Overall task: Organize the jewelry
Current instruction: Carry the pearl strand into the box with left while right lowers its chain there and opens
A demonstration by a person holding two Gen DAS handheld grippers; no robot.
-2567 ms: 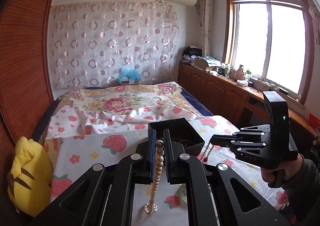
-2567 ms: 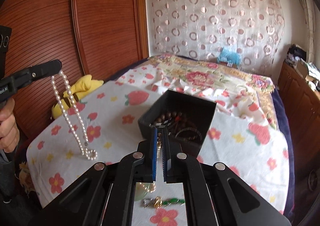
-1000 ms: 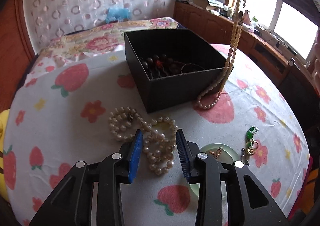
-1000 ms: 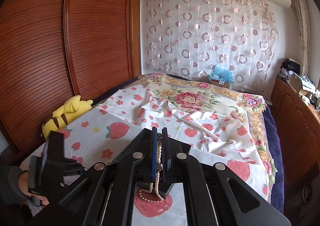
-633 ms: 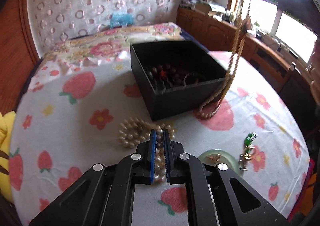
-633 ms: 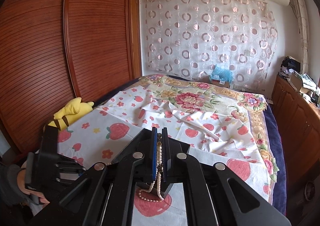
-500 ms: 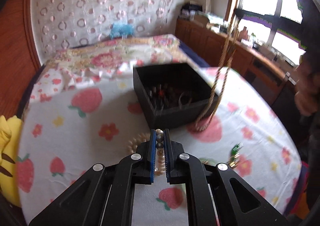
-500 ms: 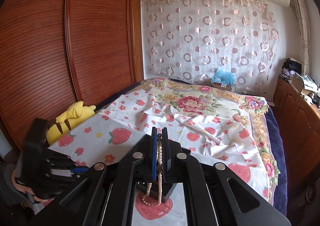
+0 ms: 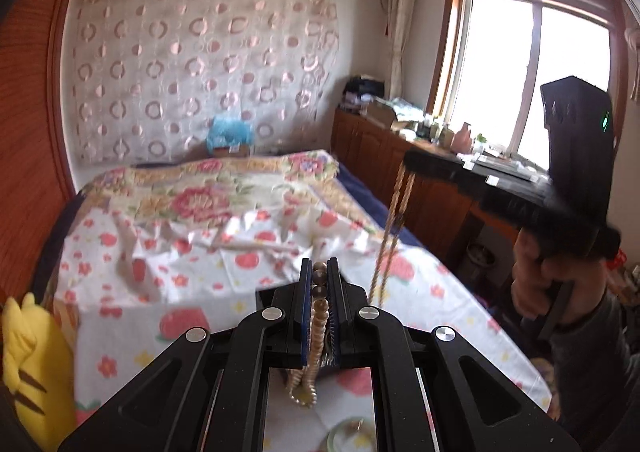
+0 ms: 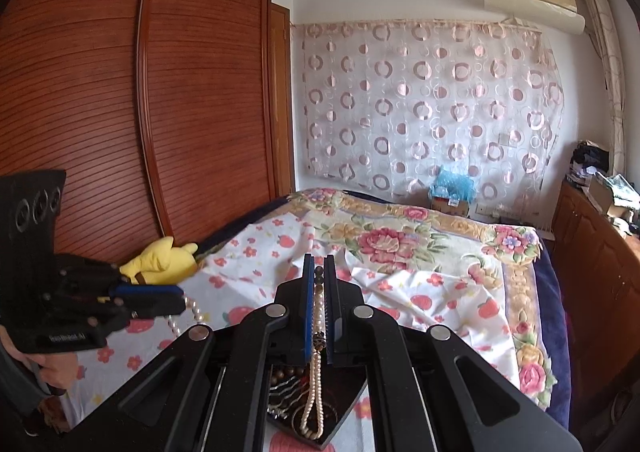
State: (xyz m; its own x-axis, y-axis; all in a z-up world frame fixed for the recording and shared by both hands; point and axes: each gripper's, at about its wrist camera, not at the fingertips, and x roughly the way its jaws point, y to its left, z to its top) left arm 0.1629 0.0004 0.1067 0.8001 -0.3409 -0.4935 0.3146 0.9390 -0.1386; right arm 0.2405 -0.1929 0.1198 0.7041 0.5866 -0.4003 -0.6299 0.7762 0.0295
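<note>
since a second ago the left gripper [image 9: 319,284] has lifted off the table, jaws pinched on a pearl strand [image 9: 316,332], while the right gripper [image 10: 319,284] clamps another pearl necklace [image 10: 316,392] dangling over the black box [image 10: 344,404].

Daylight floods in from the window [image 9: 536,92], whose panes are blown out to white. The left wrist view is motion-blurred throughout, smearing the bed [image 9: 224,220]; the right wrist view is sharp and evenly lit. Fisheye curvature bends the wardrobe [image 10: 120,112], with dark vignetted corners.
</note>
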